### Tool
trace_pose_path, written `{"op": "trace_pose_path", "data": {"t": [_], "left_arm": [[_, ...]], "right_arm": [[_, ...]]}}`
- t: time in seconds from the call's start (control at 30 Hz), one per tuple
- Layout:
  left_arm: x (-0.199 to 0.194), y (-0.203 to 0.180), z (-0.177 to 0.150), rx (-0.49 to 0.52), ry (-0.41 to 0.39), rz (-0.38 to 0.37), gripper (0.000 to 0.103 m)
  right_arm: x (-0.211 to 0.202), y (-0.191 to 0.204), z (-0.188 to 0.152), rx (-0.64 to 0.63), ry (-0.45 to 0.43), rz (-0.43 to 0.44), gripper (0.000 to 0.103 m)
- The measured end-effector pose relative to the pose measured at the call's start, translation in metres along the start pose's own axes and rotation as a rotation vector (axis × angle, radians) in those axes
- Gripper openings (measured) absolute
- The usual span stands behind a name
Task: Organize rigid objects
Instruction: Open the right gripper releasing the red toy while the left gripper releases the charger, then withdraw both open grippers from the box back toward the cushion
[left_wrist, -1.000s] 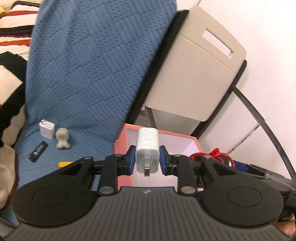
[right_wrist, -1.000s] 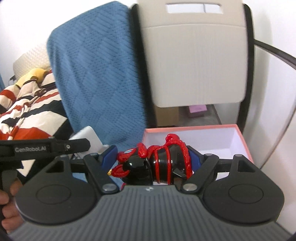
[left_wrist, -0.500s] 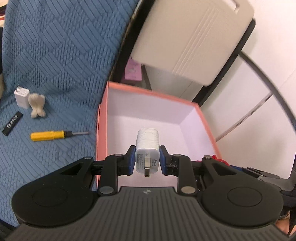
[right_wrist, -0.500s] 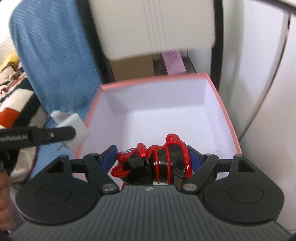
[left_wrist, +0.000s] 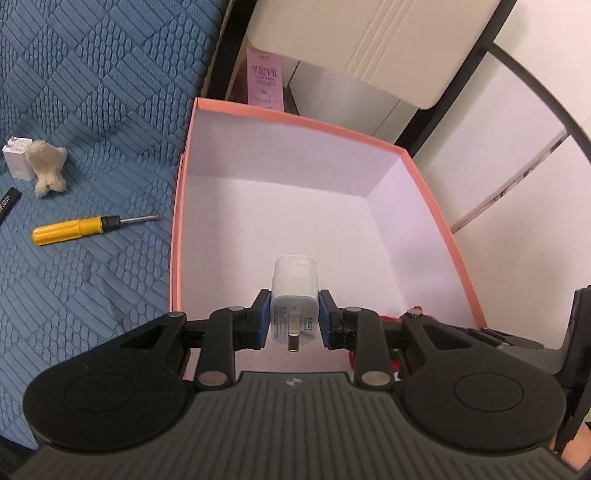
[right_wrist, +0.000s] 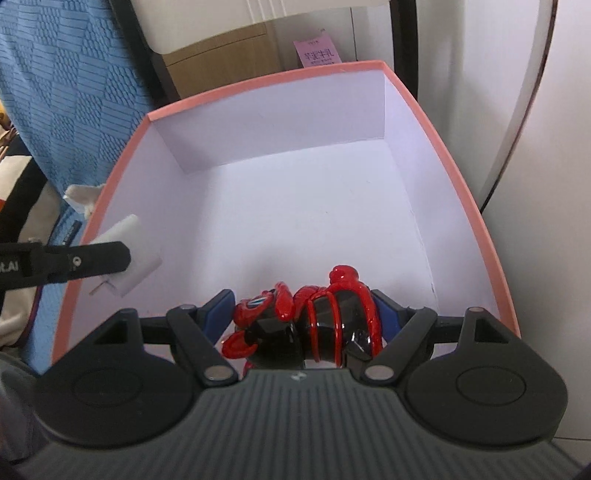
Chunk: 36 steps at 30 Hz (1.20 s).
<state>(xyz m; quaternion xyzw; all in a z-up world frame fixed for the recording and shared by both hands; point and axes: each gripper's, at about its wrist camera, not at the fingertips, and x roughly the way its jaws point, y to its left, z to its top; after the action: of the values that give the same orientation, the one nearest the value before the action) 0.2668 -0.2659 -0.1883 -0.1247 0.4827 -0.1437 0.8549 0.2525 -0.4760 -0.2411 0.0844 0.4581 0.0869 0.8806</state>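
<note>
My left gripper (left_wrist: 294, 317) is shut on a white USB charger plug (left_wrist: 294, 295) and holds it over the near part of the pink box (left_wrist: 177, 221), whose inside is white and bare. My right gripper (right_wrist: 304, 321) is shut on a red and black toy figure (right_wrist: 310, 321) and holds it above the box's near edge (right_wrist: 476, 221). The left gripper with its charger (right_wrist: 129, 240) shows at the left of the right wrist view. On the blue mattress lie a yellow screwdriver (left_wrist: 74, 230), another white charger (left_wrist: 16, 158) and a small cream plush (left_wrist: 46, 166).
A black stick-shaped item (left_wrist: 7, 201) lies at the left edge of the mattress (left_wrist: 92, 92). A pink carton (left_wrist: 264, 79) stands behind the box. A beige chair back (left_wrist: 388, 37) and a white wall lie beyond.
Both grippers have tilted down and moved forward over the box, still holding their objects. The box's inside now fills both views.
</note>
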Motion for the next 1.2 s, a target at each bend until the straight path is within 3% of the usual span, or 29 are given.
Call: {"op": "trace_pose_path", "data": {"t": [0.17,0.3,0.33,0.53,0.77,1.07,1.2], "left_arm": [[-0.002,0.003,0.000,-0.018,-0.003,-0.003,0.032],[-0.011,-0.002,0.004,0.027,-0.010,0.004,0.057],[-0.015,-0.004,0.003,0.042,-0.027,0.015,0.058],[-0.040,-0.007,0.006,0.061,-0.080,-0.004,0.058],[-0.085,-0.006,0.018,0.110,-0.184,-0.015,0.058],[-0.149,0.020,0.019,0.103,-0.313,-0.032,0.058],[-0.170,0.034,0.017,0.115,-0.373,-0.006,0.058]], "right_arm": [[0.001,-0.005,0.001,0.027,0.015,-0.010,0.081],[0.004,-0.002,0.006,0.024,0.025,-0.018,0.079],[0.001,-0.001,0.006,0.019,0.021,-0.022,0.080],[-0.022,0.005,0.009,0.019,-0.024,-0.030,0.082],[-0.068,0.023,0.015,0.014,-0.143,-0.006,0.082],[-0.116,0.066,0.020,-0.029,-0.298,-0.005,0.082],[-0.130,0.085,0.020,-0.050,-0.344,0.005,0.082]]}}
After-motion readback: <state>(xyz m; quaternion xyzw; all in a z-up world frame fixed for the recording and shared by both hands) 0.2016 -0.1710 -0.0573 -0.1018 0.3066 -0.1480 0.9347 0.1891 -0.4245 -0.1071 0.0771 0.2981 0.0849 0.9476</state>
